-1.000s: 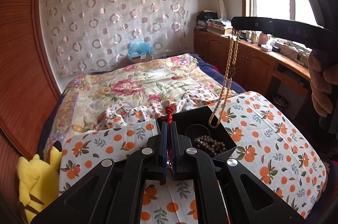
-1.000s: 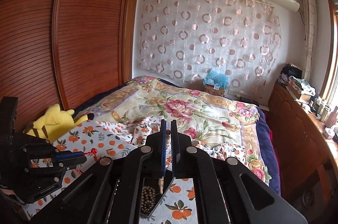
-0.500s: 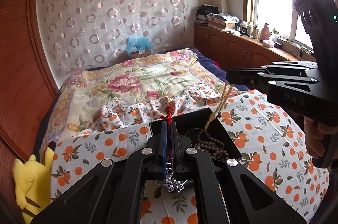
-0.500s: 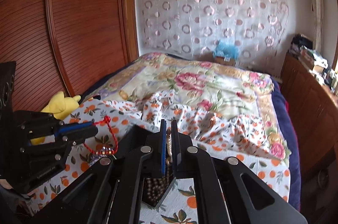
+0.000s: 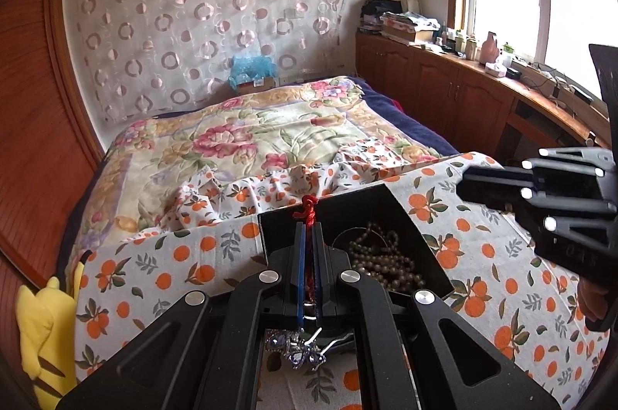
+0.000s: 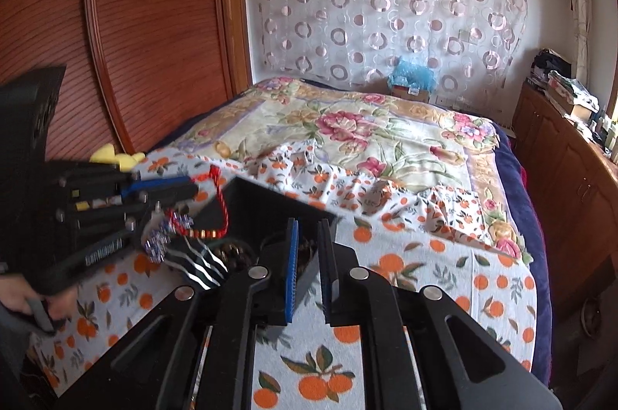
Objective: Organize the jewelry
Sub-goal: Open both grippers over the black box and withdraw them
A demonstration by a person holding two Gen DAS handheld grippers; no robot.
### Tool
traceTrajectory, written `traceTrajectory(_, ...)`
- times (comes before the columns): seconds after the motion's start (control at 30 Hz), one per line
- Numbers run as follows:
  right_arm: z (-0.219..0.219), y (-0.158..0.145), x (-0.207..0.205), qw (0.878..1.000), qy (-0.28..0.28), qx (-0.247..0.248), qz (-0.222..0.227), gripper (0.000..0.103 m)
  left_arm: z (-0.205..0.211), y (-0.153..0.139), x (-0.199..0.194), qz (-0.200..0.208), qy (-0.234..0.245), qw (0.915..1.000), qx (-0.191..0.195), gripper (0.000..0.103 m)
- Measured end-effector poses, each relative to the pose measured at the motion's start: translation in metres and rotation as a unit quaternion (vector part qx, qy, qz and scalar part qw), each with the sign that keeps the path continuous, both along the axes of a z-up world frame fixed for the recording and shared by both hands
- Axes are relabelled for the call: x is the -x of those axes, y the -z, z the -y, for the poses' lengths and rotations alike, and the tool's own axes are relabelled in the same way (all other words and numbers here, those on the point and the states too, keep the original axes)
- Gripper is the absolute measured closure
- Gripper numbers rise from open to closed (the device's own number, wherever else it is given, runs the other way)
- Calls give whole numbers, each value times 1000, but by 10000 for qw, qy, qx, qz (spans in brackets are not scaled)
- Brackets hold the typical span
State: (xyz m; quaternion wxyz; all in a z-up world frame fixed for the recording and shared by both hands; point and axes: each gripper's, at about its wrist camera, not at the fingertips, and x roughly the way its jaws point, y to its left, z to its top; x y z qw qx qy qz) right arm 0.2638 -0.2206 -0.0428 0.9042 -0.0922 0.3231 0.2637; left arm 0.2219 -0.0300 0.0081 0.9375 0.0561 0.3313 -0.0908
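Here, left gripper [image 5: 308, 236] jaws clamped on red cord [image 5: 307, 207] above black box [image 5: 390, 205]; right gripper [image 6: 309, 236] jaws apart.

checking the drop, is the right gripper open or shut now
Open: the right gripper shows a clear gap between its fingers, with nothing between them, above the black box.

black box [image 5: 359, 213] floor partly hidden behind left gripper [image 5: 308, 236], yellow plush toy [image 5: 42, 329] cut by frame edge

Your box [image 5: 390, 205] is sitting on the cloth [image 5: 185, 255] covering the bed [image 5: 247, 135]. Beads [image 5: 386, 263] are lying inside it. A plush toy [image 5: 42, 329] is lying left of the cloth.
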Motion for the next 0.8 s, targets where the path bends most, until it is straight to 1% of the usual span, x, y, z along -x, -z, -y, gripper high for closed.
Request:
traceTrajectory(0.13,8,15,11,10000,-16,-3,-29,91,2,1,-1,9,-5,10000,-20,100)
traceTrajectory(0.17,9,17,15,10000,-27,-8,-32,91,2,1,0,12,7,10000,-18,98)
traceTrajectory(0.2,11,20,18,10000,-41,-13,-35,91,3,1,1,17,12,10000,-23,95)
traceTrajectory(0.27,14,24,25,10000,-77,-28,-48,91,3,2,4,55,-2,10000,-16,76)
traceTrajectory(0.3,15,26,28,9999,-91,-31,-55,91,3,2,6,87,2,10000,-2,73)
traceTrajectory(0.43,19,32,43,9998,-149,-92,-103,91,1,3,15,84,22,10000,1,71)
traceTrajectory(0.47,19,34,49,9997,-195,-122,-116,91,0,3,21,97,28,9999,30,66)
traceTrajectory(0.5,19,35,53,9996,-235,-125,-125,90,-1,2,26,116,41,9999,77,64)
traceTrajectory(0.53,17,35,56,9995,-265,-110,-133,84,-2,3,34,133,56,9998,137,60)
traceTrajectory(0.6,14,40,67,9991,-380,-104,-183,75,-5,5,49,133,76,9997,193,60)
traceTrajectory(0.8,1,59,96,9968,-680,70,-413,74,-11,16,80,64,178,9994,306,57)
